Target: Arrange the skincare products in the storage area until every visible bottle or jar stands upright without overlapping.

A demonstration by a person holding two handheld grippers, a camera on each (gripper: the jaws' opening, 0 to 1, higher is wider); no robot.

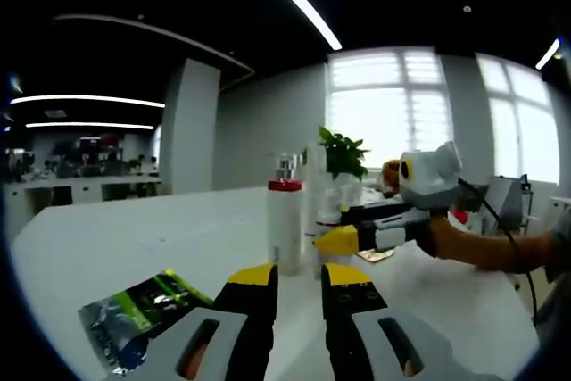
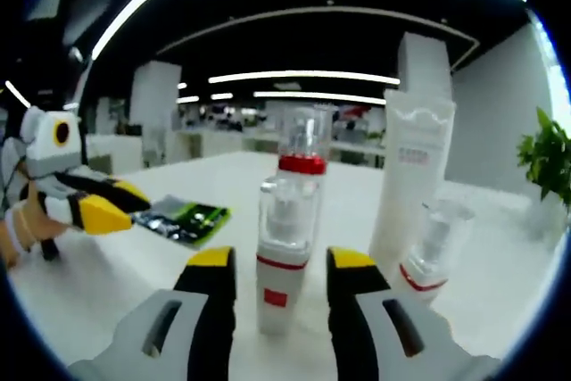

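Right, my right gripper (image 2: 274, 278) has its jaws parted, one on each side of the short red-banded bottle (image 2: 287, 247); whether the pads touch it I can't tell, so I won't call that a grip. That bottle stands upright on the white table (image 2: 107, 283). Behind it rises a taller pump bottle (image 2: 302, 144) with a red collar and clear cap, also upright. Just beside it to the right stands the tall white tube (image 2: 412, 176), with a small clear-capped bottle (image 2: 430, 252) at its foot, leaning a little, or that's the lens.

Over on my left gripper (image 1: 300, 287), the jaws are slightly apart and hold nothing, hovering over the table (image 1: 107, 238) short of the white bottle with the red collar (image 1: 285, 220). The right gripper (image 1: 343, 240) comes in beside that bottle.

So I judge we're well along: everything I see stands upright. What's left is spacing the cluster so nothing overlaps. A green-and-silver sachet (image 1: 143, 310) lies flat, off to the side.
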